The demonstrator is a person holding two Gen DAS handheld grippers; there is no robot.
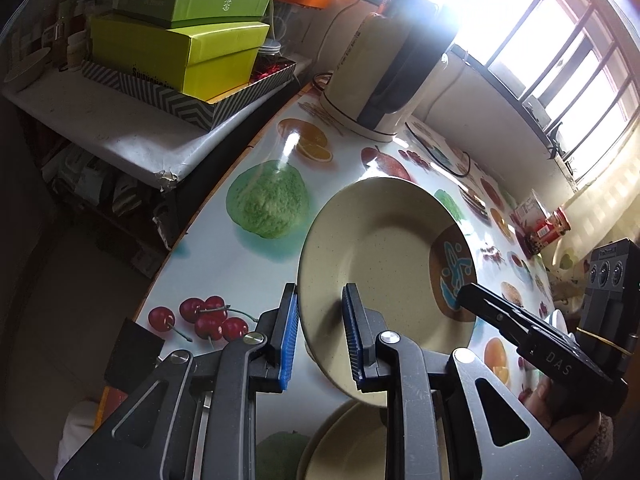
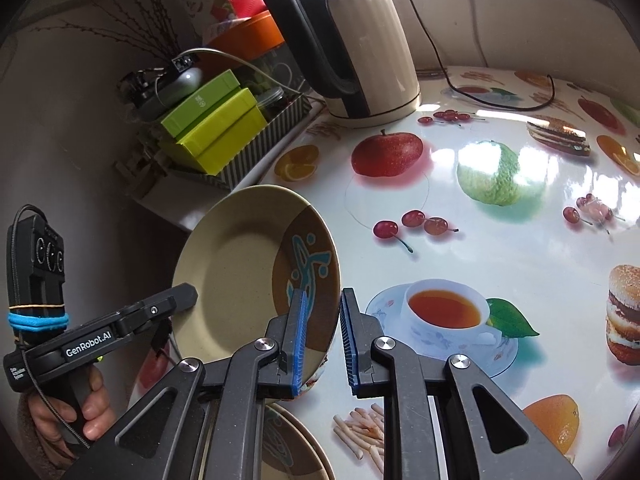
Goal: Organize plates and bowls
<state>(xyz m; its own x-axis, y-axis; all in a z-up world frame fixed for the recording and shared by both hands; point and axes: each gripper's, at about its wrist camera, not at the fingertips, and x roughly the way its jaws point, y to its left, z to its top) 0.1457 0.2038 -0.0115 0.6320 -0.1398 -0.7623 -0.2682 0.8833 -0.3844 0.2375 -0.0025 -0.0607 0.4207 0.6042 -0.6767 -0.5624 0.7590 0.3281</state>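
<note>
Plate, beige and speckled with a brown patch bearing a blue motif (image 1: 380,256), lifted clear above the table (image 1: 224,272) with its fruit-print cloth. Gripped at opposite rims: left claw (image 1: 320,336) nearly closed on one edge, right claw (image 2: 323,336) pinched on the other. Below, near: second similar plate (image 1: 348,440). Farther off: cream electric kettle (image 2: 360,40).

Cream kettle (image 2: 360,52) on fruit-print tablecloth (image 2: 500,240); green boxes (image 1: 180,36) stacked beside.

Second beige speckled plate (image 1: 352,440) below cut by bottom edge, half behind gripper frame. Window (image 1: 520,20) glare-blown. Red packet (image 1: 550,226) print unreadable.
</note>
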